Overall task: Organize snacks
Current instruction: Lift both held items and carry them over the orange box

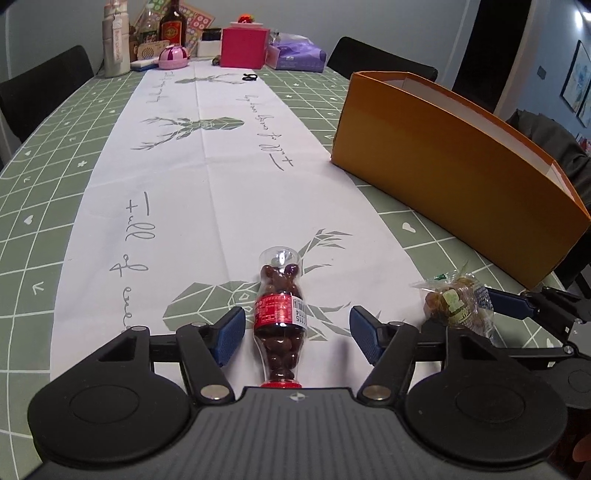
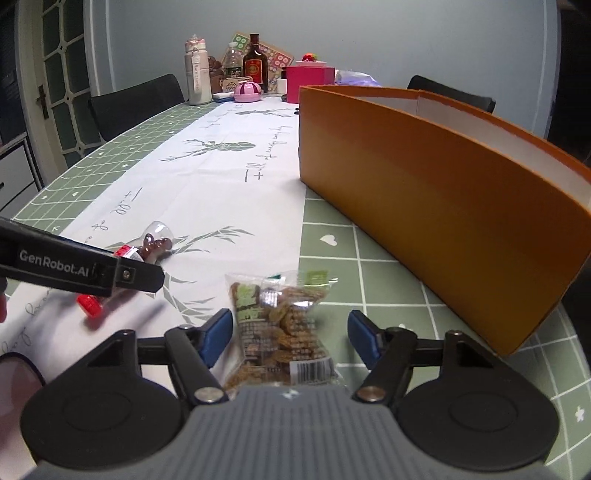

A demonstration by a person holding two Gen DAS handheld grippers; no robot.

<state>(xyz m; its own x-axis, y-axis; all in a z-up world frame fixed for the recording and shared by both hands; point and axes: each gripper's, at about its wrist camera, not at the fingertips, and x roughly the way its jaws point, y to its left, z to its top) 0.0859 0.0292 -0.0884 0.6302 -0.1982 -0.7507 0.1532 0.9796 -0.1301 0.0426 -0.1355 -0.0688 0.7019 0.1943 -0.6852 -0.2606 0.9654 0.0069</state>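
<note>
A small cola-shaped bottle of brown candies [image 1: 280,317] with a red label and red cap lies on the white runner, between the blue pads of my open left gripper [image 1: 297,336]; the pads stand apart from it. It also shows in the right wrist view [image 2: 147,251], partly hidden by the left gripper's body. A clear packet of brown snacks [image 2: 282,325] lies on the table between the pads of my open right gripper [image 2: 290,338], untouched. The packet shows in the left wrist view [image 1: 456,304]. An open orange box [image 1: 454,173] stands to the right; it also shows in the right wrist view [image 2: 436,184].
The table [image 1: 48,177] has a green grid cloth and a white deer-print runner [image 1: 207,158]. At the far end stand bottles [image 1: 173,22], a pink box [image 1: 243,46], a purple pack [image 1: 297,55] and a pink bowl [image 1: 173,57]. Black chairs [image 1: 40,81] line the sides.
</note>
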